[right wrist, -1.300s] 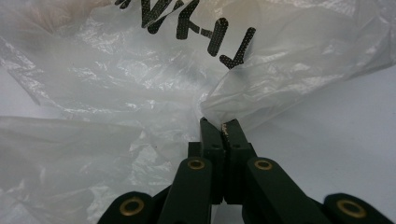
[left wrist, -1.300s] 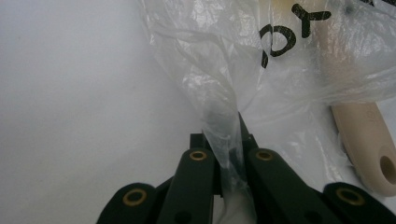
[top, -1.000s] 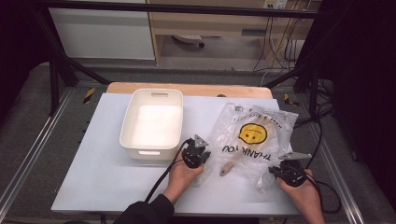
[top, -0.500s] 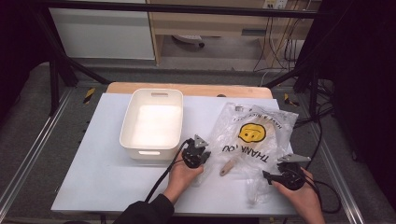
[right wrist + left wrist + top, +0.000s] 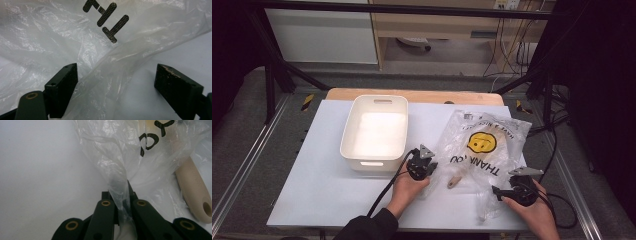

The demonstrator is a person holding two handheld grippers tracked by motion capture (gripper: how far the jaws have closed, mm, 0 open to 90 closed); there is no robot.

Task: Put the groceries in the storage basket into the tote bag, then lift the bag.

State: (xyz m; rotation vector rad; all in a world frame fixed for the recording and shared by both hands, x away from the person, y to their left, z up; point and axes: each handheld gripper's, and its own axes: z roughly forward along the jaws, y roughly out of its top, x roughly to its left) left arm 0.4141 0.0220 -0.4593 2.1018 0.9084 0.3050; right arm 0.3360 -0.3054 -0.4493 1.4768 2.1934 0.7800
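Observation:
A clear plastic bag (image 5: 482, 145) printed with a yellow smiley and black letters lies on the white table (image 5: 322, 175), right of centre. A pale wooden handle (image 5: 455, 180) shows through the bag's near side, and again in the left gripper view (image 5: 193, 187). My left gripper (image 5: 431, 170) is at the bag's left edge, and its jaws (image 5: 121, 195) are shut on a twisted strip of the plastic. My right gripper (image 5: 498, 192) is at the bag's near right corner. Its jaws have just been opening. They stand wide apart (image 5: 117, 75), with loose plastic (image 5: 105, 50) lying between them unpinched.
A white rectangular bin (image 5: 374, 132) stands empty left of the bag, close to the left gripper. A wooden board (image 5: 412, 95) runs along the table's far edge. Black cables (image 5: 384, 192) trail from both grippers toward the near edge. Metal rails flank the table.
The right gripper's jaws have spread apart and let go of the bag's corner. Both hands have stayed where they were, and the left grip is unchanged.

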